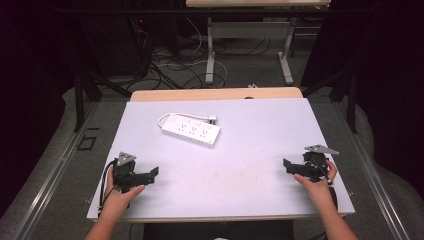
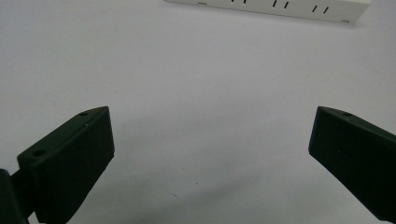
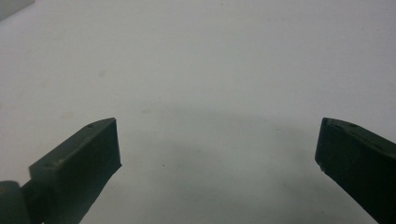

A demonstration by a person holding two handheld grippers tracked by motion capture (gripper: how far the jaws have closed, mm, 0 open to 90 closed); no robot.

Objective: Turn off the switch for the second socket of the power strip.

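A white power strip (image 1: pixel 191 131) with its cord coiled at the far end lies on the white table top (image 1: pixel 250 165), left of centre and toward the back. Its near edge runs along the top of the left gripper view (image 2: pixel 280 7). My left gripper (image 1: pixel 152 172) rests near the front left of the table, held by a hand, pointing toward the middle; its jaws stand wide apart over bare table (image 2: pixel 212 126). At the front right my right gripper (image 1: pixel 286 165) points left, open too, with nothing between its fingers (image 3: pixel 217 135).
The white board lies on a wooden table whose far edge (image 1: pixel 215 93) shows behind it. Beyond stand metal table legs (image 1: pixel 210 60) and loose cables on the floor. A pale corner of the power strip (image 3: pixel 14 7) shows at top left of the right gripper view.
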